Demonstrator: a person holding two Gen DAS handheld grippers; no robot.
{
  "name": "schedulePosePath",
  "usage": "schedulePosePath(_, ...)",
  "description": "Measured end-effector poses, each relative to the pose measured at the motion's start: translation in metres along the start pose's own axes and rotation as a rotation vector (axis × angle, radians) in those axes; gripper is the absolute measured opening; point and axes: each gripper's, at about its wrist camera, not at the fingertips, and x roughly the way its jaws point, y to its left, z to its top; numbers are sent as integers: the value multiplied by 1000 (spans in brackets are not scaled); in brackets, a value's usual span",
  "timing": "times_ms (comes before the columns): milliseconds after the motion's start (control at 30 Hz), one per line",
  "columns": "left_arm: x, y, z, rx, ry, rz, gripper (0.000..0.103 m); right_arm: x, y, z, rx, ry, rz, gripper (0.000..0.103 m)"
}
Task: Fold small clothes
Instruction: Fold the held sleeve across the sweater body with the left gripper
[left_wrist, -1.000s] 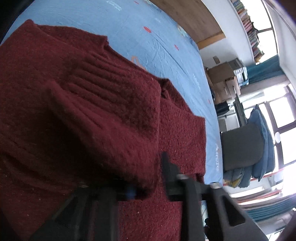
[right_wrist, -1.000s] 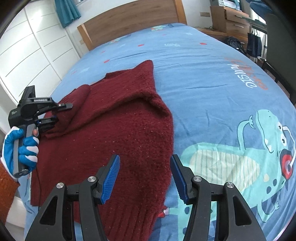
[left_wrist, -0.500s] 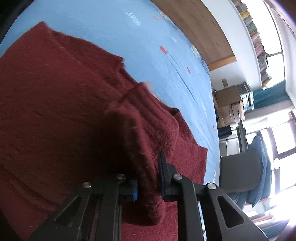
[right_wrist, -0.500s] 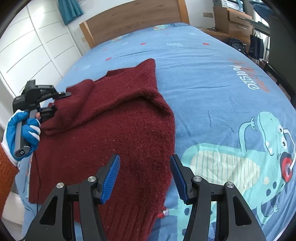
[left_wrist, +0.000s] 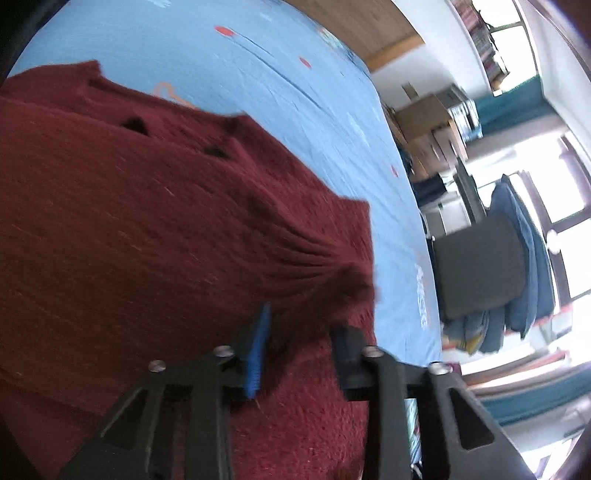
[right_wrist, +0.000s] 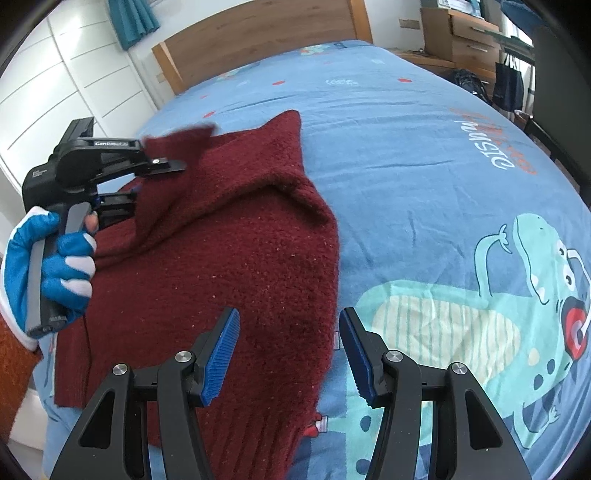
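The left gripper (right_wrist: 140, 184) has swung a sleeve cuff (right_wrist: 177, 142) higher over the maroon sweater (right_wrist: 240, 258) on the dinosaur bedsheet (right_wrist: 443, 192), jaws parting as if to drop it inward; the right gripper (right_wrist: 290, 354) hovers, jaws apart and empty.

White wardrobe (right_wrist: 66, 85), wooden headboard (right_wrist: 258, 40), wooden drawers (right_wrist: 458, 33), bright window (left_wrist: 546, 155).

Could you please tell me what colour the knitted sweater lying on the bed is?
The sweater is dark red, a maroon knit; the right wrist view shows it best.
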Motion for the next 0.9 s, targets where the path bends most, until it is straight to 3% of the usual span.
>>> schedulePosePath(67,4,-6,-7,31,17,4,41,1,-2,2,4,1,-1,58)
schedulePosePath(233,-10,-20,-11,108,-6,-35,42,-1,-4,4,8,-6,-5,58)
schedulePosePath(300,-20,-25,-10,144,-61,22,46,-2,-5,4,8,-9,-6,58)
schedulePosePath(367,-27,-18,-7,159,-111,129,47,-3,-5,4,8,-12,-8,58)
schedulePosePath(467,-24,-3,-8,170,-124,266,47,-4,-4,5,7,-17,-11,58)
schedulePosePath(567,-10,5,-19,187,-108,348,47,-3,-2,4,0,-15,-15,58)
schedulePosePath(733,-5,-3,-48,290,-150,432,47,0,3,3,-10,-6,-18,58)
schedulePosePath(900,0,-10,-72,328,-163,447,47,4,9,2,-22,8,-28,58)
